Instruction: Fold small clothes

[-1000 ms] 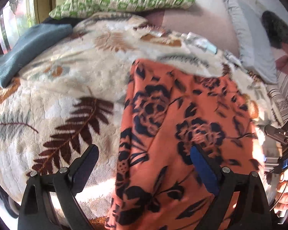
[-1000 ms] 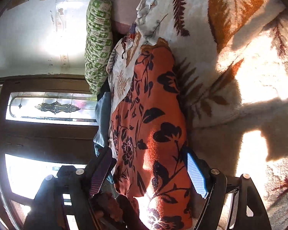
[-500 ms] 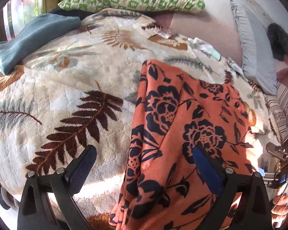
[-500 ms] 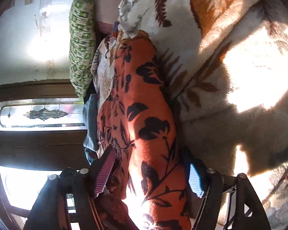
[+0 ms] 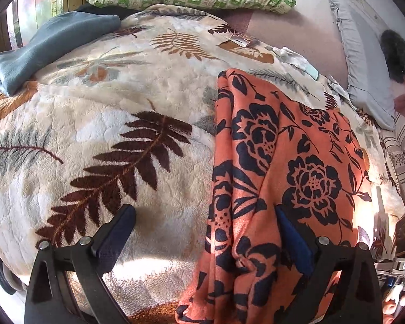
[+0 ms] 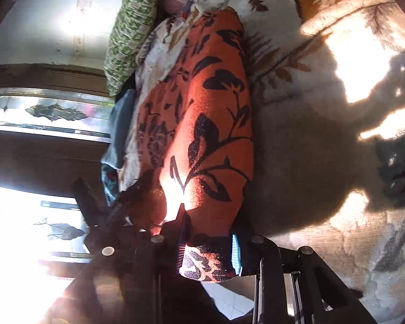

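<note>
Orange floral garment [image 5: 283,162] is laid lengthwise on the leaf-print blanket [image 5: 100,140], long axis running from 6 toward 12 o'clock in the left wrist view. The left gripper [image 5: 205,224] is held apart, unclamped, with the garment's near left edge between its fingers toward 5 o'clock. The right gripper [image 6: 209,243] is seen clamped on the garment's near corner [image 6: 208,267]. The right gripper is judged nearer; the left must shift toward 3 o'clock to pinch.
</note>
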Motion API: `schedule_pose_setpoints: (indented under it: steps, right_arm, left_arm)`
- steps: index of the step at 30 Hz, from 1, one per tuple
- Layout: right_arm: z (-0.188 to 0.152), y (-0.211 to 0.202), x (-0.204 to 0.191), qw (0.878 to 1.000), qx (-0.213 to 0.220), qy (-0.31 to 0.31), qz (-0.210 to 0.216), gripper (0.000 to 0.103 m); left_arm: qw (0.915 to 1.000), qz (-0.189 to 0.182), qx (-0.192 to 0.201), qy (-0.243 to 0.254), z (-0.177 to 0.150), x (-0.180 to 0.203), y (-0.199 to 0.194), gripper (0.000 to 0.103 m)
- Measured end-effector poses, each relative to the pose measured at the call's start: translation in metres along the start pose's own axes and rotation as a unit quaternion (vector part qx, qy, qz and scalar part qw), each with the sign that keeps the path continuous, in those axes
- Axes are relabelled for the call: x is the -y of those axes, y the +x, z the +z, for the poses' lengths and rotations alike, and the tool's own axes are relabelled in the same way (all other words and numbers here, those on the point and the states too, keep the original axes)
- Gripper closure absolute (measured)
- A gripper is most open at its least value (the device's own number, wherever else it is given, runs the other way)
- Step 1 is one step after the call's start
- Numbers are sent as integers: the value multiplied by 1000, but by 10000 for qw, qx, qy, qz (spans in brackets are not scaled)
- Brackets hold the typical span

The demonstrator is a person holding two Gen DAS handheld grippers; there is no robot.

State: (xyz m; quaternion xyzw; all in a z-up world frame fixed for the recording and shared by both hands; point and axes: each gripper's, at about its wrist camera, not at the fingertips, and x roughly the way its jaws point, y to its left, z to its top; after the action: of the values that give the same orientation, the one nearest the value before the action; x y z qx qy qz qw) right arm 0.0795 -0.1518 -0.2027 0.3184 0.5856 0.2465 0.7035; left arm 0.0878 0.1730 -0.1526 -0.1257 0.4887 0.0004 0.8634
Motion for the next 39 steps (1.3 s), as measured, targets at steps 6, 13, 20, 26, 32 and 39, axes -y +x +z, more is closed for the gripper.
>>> schedule_pose_setpoints:
  steps: [6,13,20,26,32,39]
  right_arm:
    - [-6,-27,-1,9988,463,108,-70,31]
    - [13,-54,-75,9897,935,-1064,225,32]
    - [48,24,-74,9960,74,-868,193,31]
    - [51,26,-55,9963,46,-655,552,31]
    - [50,27,-59,9958,-15,-783,478,31]
    - [49,25,-56,9955,-15,-761,556,31]
  left_arm:
    - [9951,-441,592,-655,2,-36,-52,3]
    - [9833,-1190,-289,-1343,3,-54,-24,3]
    - [9821,-1431,-624,-1057,3,-33,-5,5]
    - [9895,-1307,-441,-439,9,-9,-11,75]
    - [9720,-1925,-547,-1231,21,-36,-10,39]
    - [9693,-2030,-97,-1385,84,-40,18,6]
